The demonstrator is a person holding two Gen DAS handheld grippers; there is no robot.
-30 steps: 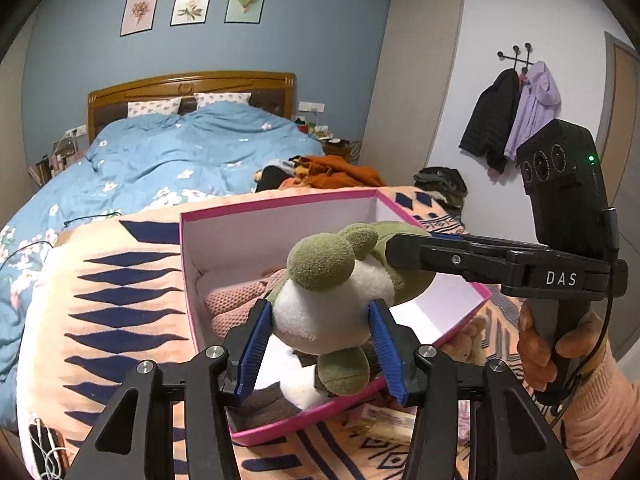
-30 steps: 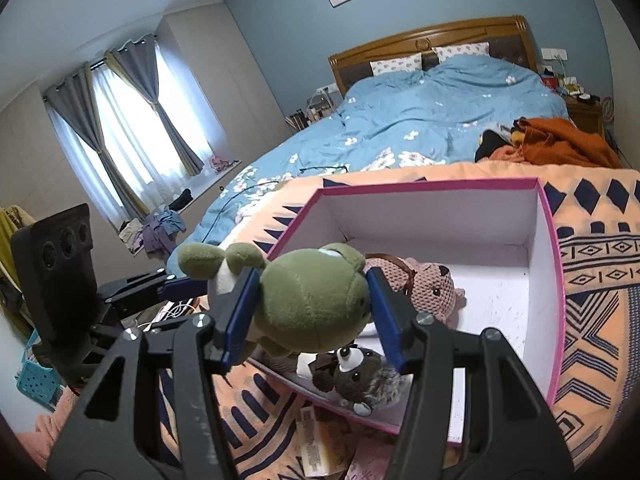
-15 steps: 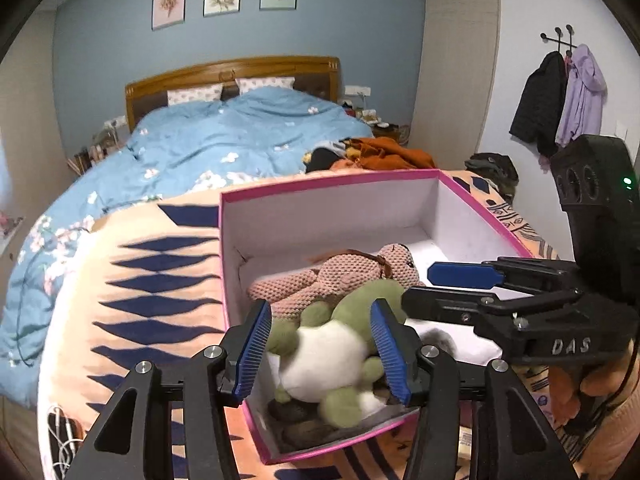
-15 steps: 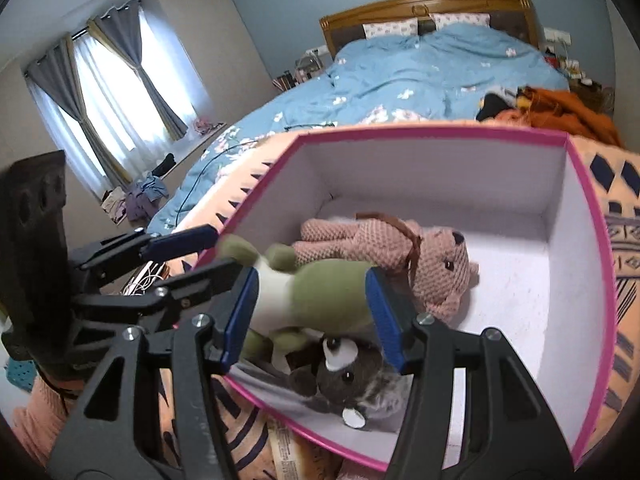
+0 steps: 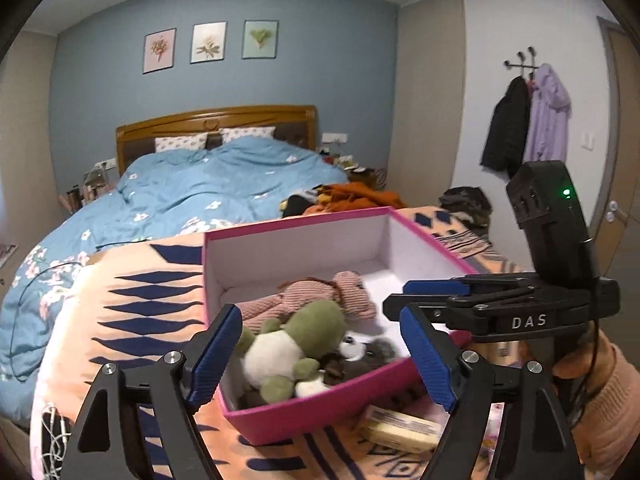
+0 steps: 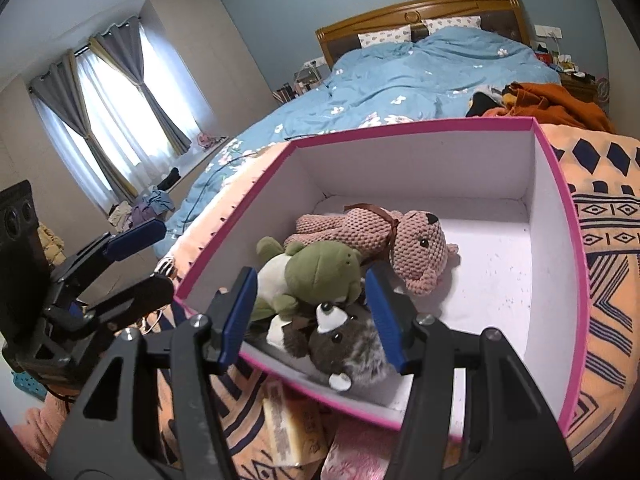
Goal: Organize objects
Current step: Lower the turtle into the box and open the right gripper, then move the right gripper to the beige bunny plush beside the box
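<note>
My left tongs (image 5: 320, 354) have just been opening and now stand wide, released. The green frog toy (image 5: 294, 346) lies between the pads, free of both. It rests in the near left corner of the pink box (image 5: 280, 420), close under the near rim. My right tongs (image 6: 312, 312) reach over the near rim of this box (image 6: 560, 208). In the right view the frog's (image 6: 316, 272) head sits between the blue pads; I cannot tell if they press it or only frame it. The pink knitted bear (image 6: 400, 236) lies just behind the frog, and the dark hedgehog toy (image 6: 340, 344) lies against the near wall. The far half and the right side of the box floor are bare. The box stands on a patterned orange blanket (image 5: 132, 320) on the bed. A small yellowish packet (image 5: 400, 428) lies just outside the near wall.
</note>
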